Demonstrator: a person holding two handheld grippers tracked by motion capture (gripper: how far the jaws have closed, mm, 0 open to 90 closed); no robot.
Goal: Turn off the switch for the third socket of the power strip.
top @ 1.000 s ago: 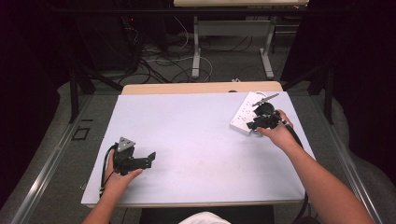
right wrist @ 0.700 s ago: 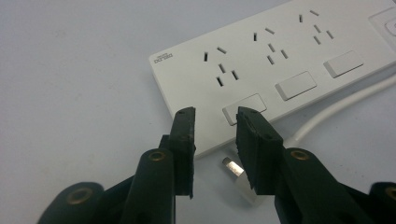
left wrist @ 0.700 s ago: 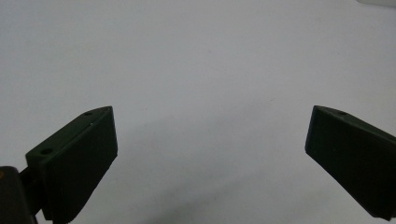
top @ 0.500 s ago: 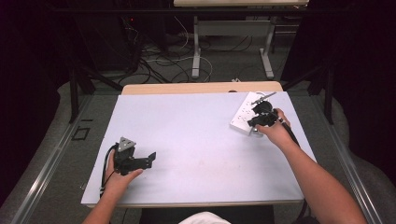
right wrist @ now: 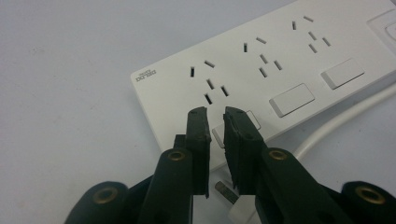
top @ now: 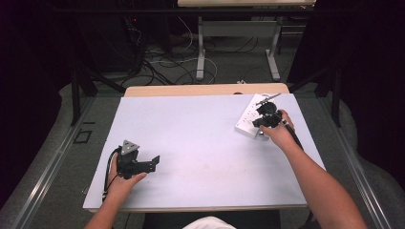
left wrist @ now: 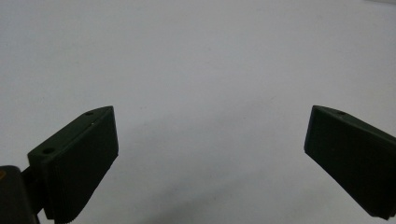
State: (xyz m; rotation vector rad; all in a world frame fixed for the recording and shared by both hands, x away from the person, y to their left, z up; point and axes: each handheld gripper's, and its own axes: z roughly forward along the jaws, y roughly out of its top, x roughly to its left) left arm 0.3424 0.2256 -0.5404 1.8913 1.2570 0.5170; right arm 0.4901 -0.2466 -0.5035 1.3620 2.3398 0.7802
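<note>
A white power strip (top: 248,117) (right wrist: 280,60) lies at the table's far right, with several sockets and rocker switches. My right gripper (top: 258,122) (right wrist: 215,114) hovers over the strip's near end, above a switch. Its jaws have just been closing and now stand almost together, with a thin gap and nothing between them. A white plug (right wrist: 240,210) with a metal prong lies under the jaws, and its cable (right wrist: 336,123) runs off to the right. My left gripper (top: 154,163) (left wrist: 210,135) rests on the table at the near left, open, over bare tabletop.
The pale table (top: 205,138) has a wooden strip along its far edge. A thin grey object (top: 268,98) lies at the power strip's far end. Desk legs and loose cables sit on the floor beyond the table.
The right gripper's jaws have drawn together over the power strip. Both hands keep their places.
</note>
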